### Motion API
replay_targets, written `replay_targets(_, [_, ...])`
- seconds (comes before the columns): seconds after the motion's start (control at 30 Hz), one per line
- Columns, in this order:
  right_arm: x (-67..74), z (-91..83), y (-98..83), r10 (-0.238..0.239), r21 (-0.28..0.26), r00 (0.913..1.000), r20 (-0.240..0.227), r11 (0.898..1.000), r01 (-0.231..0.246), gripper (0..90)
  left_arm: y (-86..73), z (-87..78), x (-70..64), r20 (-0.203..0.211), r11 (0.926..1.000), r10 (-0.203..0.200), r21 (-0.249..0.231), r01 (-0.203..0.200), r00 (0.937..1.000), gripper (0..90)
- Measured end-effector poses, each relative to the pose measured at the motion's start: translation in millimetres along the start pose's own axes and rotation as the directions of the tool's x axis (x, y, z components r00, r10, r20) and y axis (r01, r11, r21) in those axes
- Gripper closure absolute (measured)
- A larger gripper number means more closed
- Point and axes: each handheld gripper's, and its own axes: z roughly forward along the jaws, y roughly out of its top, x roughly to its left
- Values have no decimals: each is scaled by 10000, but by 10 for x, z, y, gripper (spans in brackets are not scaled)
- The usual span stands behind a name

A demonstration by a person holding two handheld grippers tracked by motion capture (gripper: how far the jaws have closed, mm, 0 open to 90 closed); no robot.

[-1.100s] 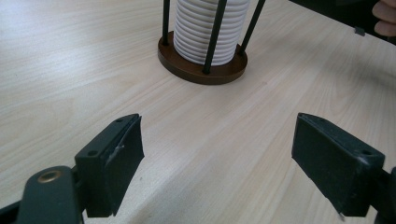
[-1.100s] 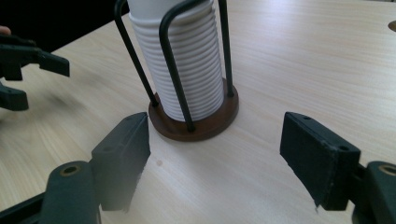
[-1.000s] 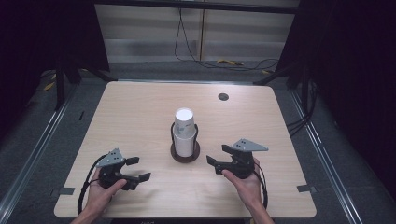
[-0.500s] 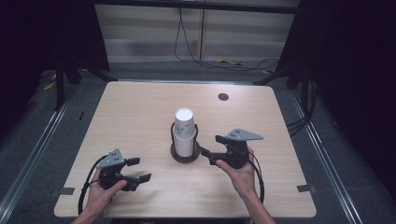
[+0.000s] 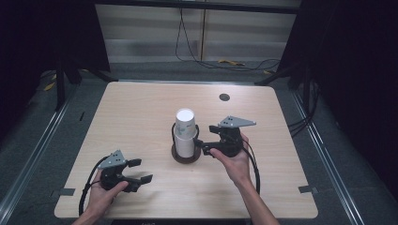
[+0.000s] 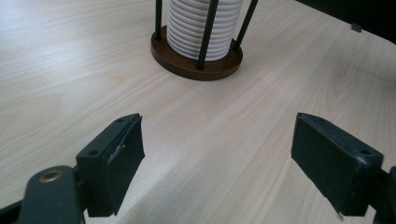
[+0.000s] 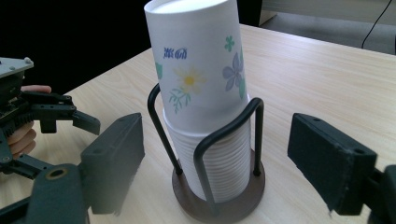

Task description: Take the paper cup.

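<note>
Paper cups [image 5: 185,125], stacked inverted in a wire holder [image 5: 186,152] at table centre; right gripper [image 5: 202,143], jaws just widened around nothing, approaches the stack. Left gripper [image 5: 141,171] waits wide. Next: close on the top cup.

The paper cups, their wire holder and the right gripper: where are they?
paper cups [image 7: 198,65]: right gripper view, flowered side of the top cup.
wire holder [image 7: 184,186]: right gripper view, brown base rim.
right gripper [image 5: 199,144]: high view, between its fingertips.

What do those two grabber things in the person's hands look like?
Each one, the left gripper and the right gripper, is black, with two flat, blocky black jaws, a grey three-cornered plate on top and a black cable trailing back. The forearms are bare, with no sleeves.
</note>
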Motion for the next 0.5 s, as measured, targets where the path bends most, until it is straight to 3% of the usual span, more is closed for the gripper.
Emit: replay_targets(0.5, [-4,140,237,-294,-118,9994,-186,9995,292,195,-5,-12,2,-148,9999,-105,-43,105,9998,170])
